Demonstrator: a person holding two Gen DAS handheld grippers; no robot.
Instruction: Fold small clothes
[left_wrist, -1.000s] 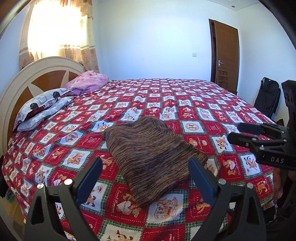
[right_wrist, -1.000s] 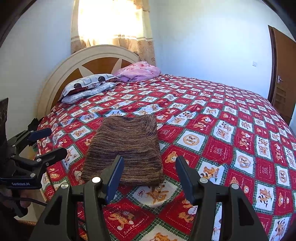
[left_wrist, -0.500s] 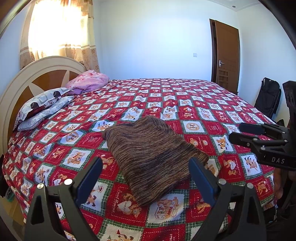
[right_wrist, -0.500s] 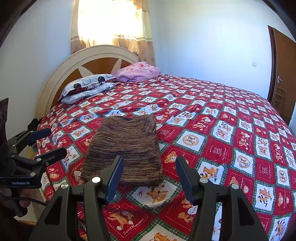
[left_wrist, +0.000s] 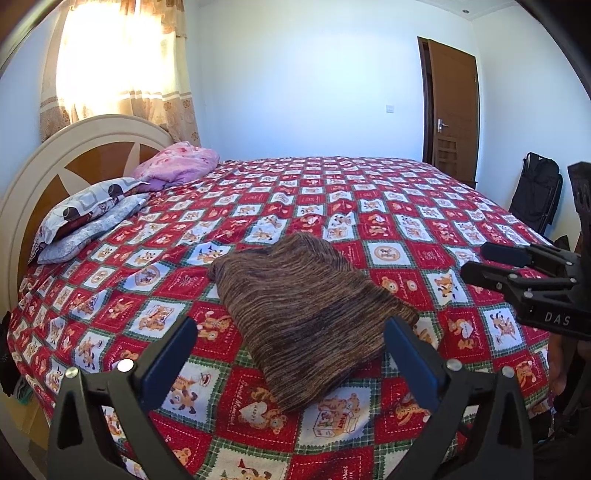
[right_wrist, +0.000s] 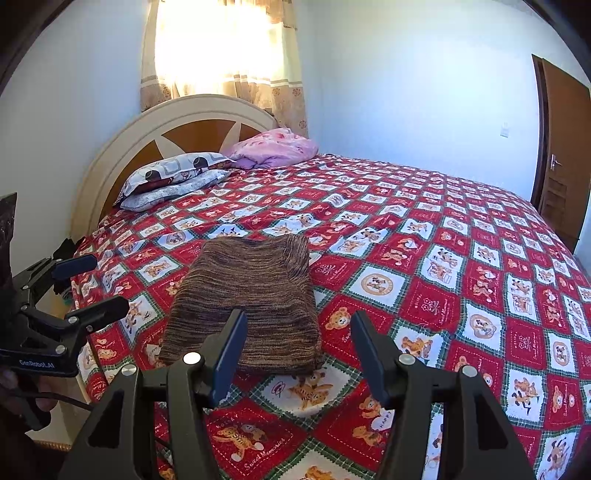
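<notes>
Left wrist view: left gripper (left_wrist: 290, 354) held above the near edge of the bed (left_wrist: 424, 206), jaws opening toward their widest, nothing between the pads, both blue fingers (left_wrist: 168, 360) clear of any cloth. Just ahead, one brown striped knit garment (left_wrist: 306, 306), lying flat on the red teddy-bear bedspread (left_wrist: 258, 206), already doubled over into a rough rectangle with one corner pointing toward the camera. At the right edge, the right gripper (left_wrist: 476, 264), side on, apart from the garment, jaws parted and empty. Likely soft, light and floppy; loose knit, so prone to stretching and sagging rather than sliding; nothing fragile about it. Best taken by the near corners or along the near hem, pinching all layers together to keep the fold from slipping open. Right wrist view: right gripper (right_wrist: 299, 354) hovering over the same garment (right_wrist: 247, 291), jaws partly spread with nothing gripped, the near hem sitting just beyond the left finger. Left gripper (right_wrist: 92, 284) at the left edge, open and empty, off the bedspread's side. Count: one garment, two grippers, two patterned pillows (right_wrist: 173, 179) stacked by the headboard (right_wrist: 177, 122), one pink bundle (right_wrist: 275, 147) beside them.
</notes>
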